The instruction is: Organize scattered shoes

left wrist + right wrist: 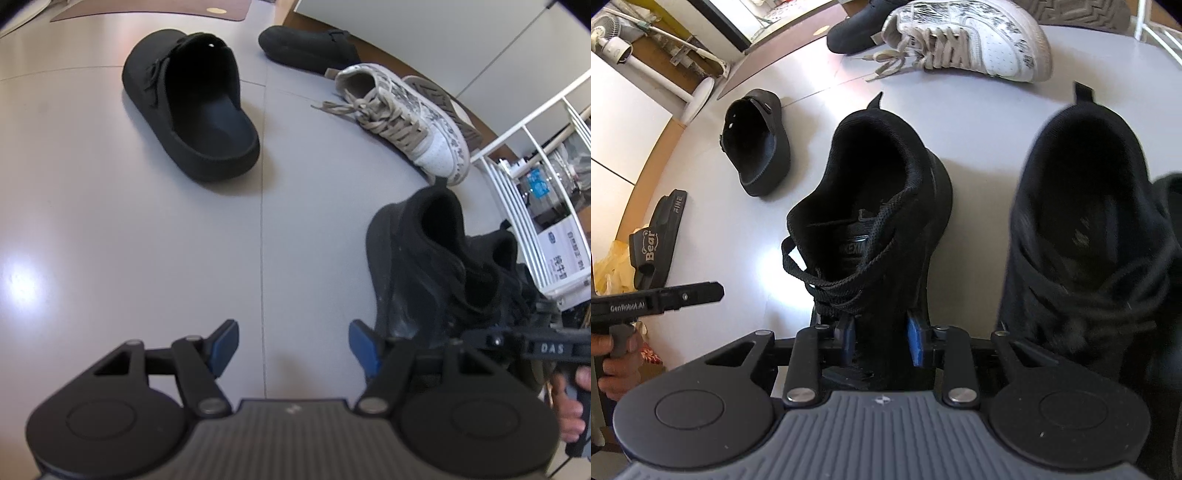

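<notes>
Fingers [916, 341] of my right gripper [881, 341] are clenched on the toe end of the black sneaker [871, 229], its mate [1082, 240] just beside it on the floor [979, 122]. It looks light, soft knit over a stiffer sole, laces loose; gripping sole and upper together seems surest. My left gripper [293, 349] hangs released, holding nothing.

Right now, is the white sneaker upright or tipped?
Tipped: white sneaker lies on its side, its tread facing the wall.
</notes>
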`<state>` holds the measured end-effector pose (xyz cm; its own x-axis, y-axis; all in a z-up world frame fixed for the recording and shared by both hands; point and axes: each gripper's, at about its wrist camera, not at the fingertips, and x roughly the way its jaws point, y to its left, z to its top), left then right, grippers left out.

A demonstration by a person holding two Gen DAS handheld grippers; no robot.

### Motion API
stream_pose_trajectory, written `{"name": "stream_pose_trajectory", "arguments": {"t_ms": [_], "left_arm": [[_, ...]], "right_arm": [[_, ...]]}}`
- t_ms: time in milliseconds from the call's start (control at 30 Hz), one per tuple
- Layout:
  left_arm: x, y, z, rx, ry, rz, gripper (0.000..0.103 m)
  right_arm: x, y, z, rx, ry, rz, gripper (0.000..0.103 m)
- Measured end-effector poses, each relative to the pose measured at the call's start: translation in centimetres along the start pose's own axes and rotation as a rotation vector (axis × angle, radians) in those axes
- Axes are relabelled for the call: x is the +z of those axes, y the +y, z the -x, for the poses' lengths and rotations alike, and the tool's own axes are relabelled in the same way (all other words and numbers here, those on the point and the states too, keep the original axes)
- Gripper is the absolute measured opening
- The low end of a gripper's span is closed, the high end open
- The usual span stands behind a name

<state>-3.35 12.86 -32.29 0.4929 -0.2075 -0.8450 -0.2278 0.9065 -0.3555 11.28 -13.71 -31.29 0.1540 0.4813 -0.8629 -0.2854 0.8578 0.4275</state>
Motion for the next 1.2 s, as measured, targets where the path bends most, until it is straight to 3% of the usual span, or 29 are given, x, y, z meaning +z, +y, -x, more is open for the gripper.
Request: {"name": "stream_pose_trajectory", "arguments": {"t_ms": [200,300,333,400,500,600,767,867,1133,1200], "left_arm": [[-0.1,0.0,0.0,-0.002,0.004,-0.002,0.068],[-0.1,0.0,0.0,-0.003,0.002,-0.001,0.068],[-0.1,0.0,0.0,-0.003,0.002,-0.002,0.068],[-0.2,0.0,0.0,-0.002,0.003,0.0,0.068],[-0.2,0.0,0.0,-0.002,0.005,-0.001,0.068],[-0.3,-0.1,-0.1,-0.005,0.009,-0.003,0.068],[-0.4,-0.1,-0.1,-0.003,0.012,-0.003,0.068],[-0.5,0.0,-0.3,0.0,0.019,-0.002,0.068],[-0.8,-0.1,-0.3,-0.001,0.028,-0.006,0.069],[-0.9,-0.2,-0.3,-0.001,0.03,-0.008,0.069]], "right_arm": [[-0.7,-0.9,0.9,-0.009,0.014,-0.043,0.03],[-0.8,-1.0,1.4,-0.005,0.026,-0.046,0.036],[-0.8,-0.9,1.7,-0.004,0.023,-0.043,0.041],[-1.0,-0.4,2.3,-0.009,-0.004,-0.015,0.069],[-1.3,0.6,2.4,-0.012,-0.024,0.041,0.087],[-1.5,1.8,1.5,-0.033,-0.016,0.102,0.089],[-1.9,2.4,-1.2,-0.054,0.042,0.076,0.09],[-2.1,3.4,-2.3,-0.101,0.036,0.124,0.091],[-0.4,3.6,-3.8,-0.174,-0.023,0.075,0.091],[-0.3,3.9,-3.8,-0.177,-0.04,0.092,0.086]]}}
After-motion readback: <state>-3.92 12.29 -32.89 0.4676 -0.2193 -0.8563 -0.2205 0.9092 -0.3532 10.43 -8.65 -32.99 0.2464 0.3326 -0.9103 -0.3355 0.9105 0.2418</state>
